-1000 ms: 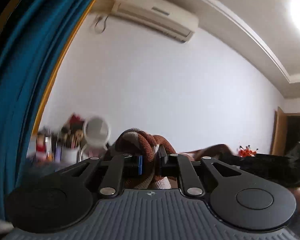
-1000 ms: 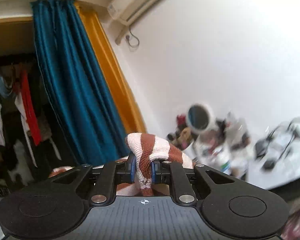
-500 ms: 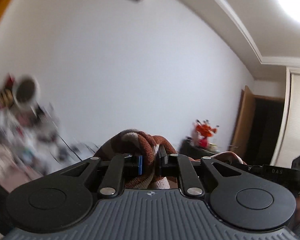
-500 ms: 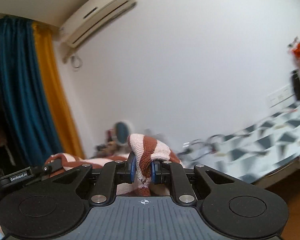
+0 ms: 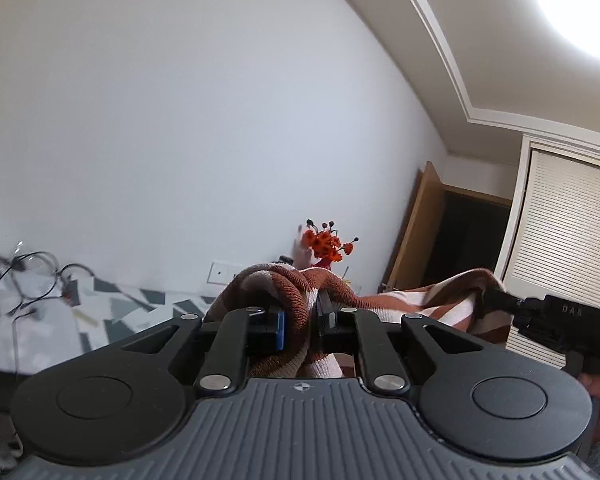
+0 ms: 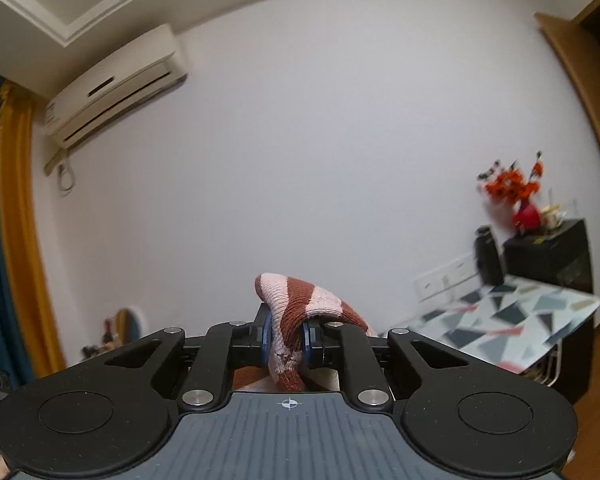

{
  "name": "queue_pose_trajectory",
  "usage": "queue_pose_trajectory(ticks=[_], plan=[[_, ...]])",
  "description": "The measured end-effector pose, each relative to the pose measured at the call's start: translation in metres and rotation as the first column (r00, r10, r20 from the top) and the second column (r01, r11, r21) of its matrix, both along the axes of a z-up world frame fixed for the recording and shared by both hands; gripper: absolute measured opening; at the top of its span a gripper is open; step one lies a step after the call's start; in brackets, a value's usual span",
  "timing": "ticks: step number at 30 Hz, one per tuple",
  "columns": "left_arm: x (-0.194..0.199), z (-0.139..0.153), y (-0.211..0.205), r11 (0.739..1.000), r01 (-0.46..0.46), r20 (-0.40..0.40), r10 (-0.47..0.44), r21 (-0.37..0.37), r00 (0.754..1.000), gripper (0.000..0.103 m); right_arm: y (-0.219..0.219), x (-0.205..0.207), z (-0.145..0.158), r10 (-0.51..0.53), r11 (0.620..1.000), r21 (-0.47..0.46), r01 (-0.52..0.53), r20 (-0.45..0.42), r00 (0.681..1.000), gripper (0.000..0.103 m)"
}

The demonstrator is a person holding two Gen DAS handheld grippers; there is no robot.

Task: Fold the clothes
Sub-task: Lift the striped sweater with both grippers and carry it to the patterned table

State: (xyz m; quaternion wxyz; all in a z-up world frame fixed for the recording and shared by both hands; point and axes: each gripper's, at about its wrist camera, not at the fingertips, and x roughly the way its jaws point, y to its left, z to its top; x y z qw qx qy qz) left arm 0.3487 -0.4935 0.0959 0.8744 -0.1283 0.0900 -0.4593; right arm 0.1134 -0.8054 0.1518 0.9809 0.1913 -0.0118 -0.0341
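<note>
White wall; "DAR"-marked right claw

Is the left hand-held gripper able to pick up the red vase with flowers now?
Probably not. The left hand-held gripper is shut on the striped sweater, so it has no free grip, and the red vase stands far away on a black box.

A table with a white top patterned in grey and black triangles carries a black box at its far end; tangled black cables lie on it.
</note>
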Motion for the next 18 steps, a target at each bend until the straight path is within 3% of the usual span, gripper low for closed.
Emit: queue_pose_trajectory(ticks=[6, 10, 18], plan=[[0.067, -0.012, -0.047, 1.0, -0.002, 0.001, 0.002, 0.031, 1.0, 0.014, -0.053, 0.086, 0.0, 0.013, 1.0, -0.007, -0.013, -0.023, 1.0, 0.013], [0.124, -0.015, -0.077, 0.998, -0.002, -0.027, 0.004, 0.064, 1.0, 0.014, -0.084, 0.155, -0.007, 0.025, 0.997, 0.068, -0.023, -0.03, 0.999, 0.013], [0.215, -0.02, -0.138, 0.992, -0.02, -0.038, 0.025, 0.128, 0.999, 0.014, -0.15, 0.269, -0.031, 0.032, 0.994, 0.106, -0.023, -0.086, 0.996, 0.013]])
